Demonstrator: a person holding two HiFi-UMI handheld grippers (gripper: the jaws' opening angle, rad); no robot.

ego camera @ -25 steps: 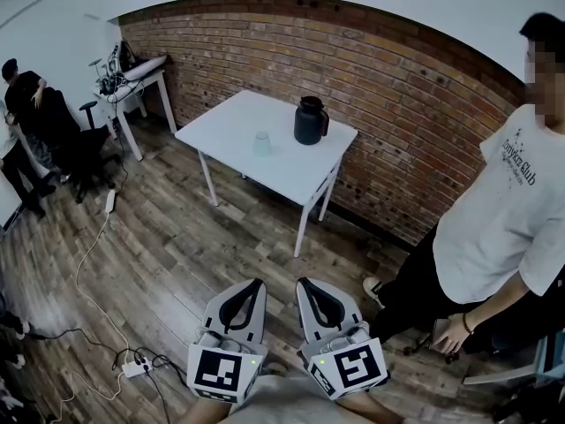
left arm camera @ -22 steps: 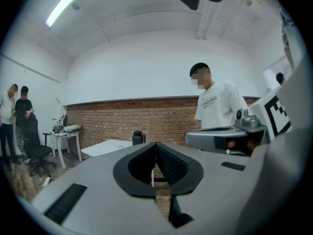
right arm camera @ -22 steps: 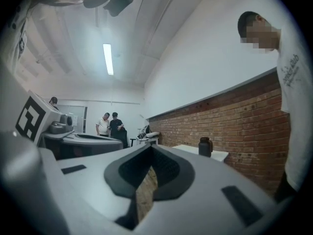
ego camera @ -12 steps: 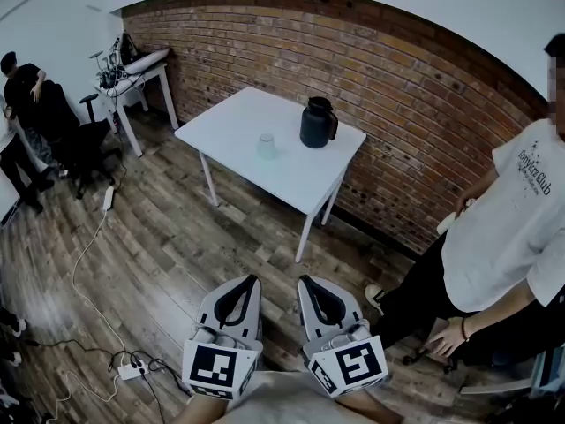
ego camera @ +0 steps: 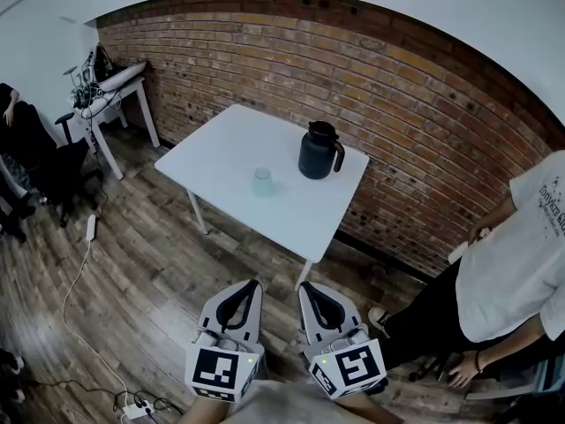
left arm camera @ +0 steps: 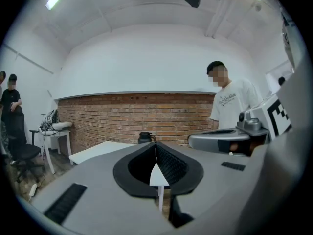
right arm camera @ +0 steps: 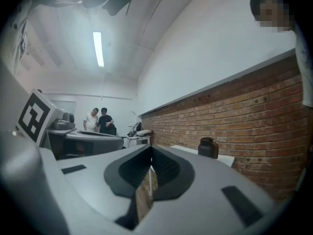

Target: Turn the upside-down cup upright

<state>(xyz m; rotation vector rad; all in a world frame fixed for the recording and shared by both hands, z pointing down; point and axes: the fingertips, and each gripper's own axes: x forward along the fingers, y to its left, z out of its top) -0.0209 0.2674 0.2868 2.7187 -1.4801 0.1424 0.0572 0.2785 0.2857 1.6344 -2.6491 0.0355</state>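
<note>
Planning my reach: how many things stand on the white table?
2: a pale cup near the middle of the white table, and a dark jug beyond it, toward the brick wall. Nothing looks hidden.

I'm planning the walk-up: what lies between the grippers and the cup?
In the head view, only wooden floor and the white table's near edge lie between the left gripper, right gripper and cup.

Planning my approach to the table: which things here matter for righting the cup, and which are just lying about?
For the job:
- cup on the white table
- left gripper and right gripper, both shut and empty

Just about:
- black jug, on the same table
- side table
- power strip on the floor
- bystander
</note>
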